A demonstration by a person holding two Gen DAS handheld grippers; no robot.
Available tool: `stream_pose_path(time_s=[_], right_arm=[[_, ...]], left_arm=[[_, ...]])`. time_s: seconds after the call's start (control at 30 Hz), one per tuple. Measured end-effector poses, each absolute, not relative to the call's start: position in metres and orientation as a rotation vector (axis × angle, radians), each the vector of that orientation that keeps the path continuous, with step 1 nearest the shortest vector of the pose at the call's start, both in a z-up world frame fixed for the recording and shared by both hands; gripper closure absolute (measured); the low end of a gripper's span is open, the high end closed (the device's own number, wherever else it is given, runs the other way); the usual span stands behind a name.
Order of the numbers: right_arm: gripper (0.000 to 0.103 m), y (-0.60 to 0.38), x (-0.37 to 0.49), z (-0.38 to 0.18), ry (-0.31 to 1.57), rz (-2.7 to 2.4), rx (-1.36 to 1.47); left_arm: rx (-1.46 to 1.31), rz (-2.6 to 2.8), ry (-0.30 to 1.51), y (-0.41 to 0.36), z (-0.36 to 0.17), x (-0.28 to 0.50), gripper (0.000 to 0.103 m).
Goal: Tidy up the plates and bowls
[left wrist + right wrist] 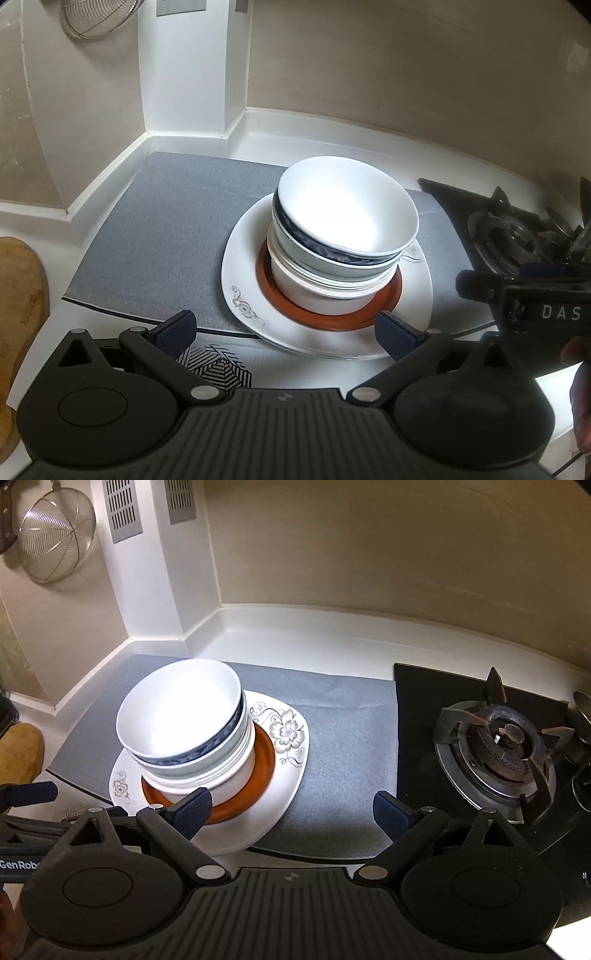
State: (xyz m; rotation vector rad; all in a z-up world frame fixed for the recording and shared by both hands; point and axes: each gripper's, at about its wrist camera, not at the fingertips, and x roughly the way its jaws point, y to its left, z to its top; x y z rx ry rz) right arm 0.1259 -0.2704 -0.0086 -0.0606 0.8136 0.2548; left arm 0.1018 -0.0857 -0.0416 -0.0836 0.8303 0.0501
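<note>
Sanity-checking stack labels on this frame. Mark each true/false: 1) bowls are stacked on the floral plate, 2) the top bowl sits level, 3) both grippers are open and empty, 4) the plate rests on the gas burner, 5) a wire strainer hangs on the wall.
1) True: the bowl stack stands on the floral plate, with an orange-brown dish between them.
2) False: the top bowl is tilted.
3) True: left gripper and right gripper hold nothing.
4) False: the plate rests on the grey mat; the gas burner stands apart on the right.
5) True: wire strainer.
</note>
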Motion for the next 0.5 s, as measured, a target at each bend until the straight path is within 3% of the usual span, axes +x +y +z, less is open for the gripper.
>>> stream_pose_path(time_s=[0.5], right_arm=[[0.008, -0.2658, 0.1239, -0.0092, 0.825, 0.259, -0.068]], left_arm=[[-0.078, 0.05, 0.83, -0.0837, -0.0414, 0.1014, 0.0]])
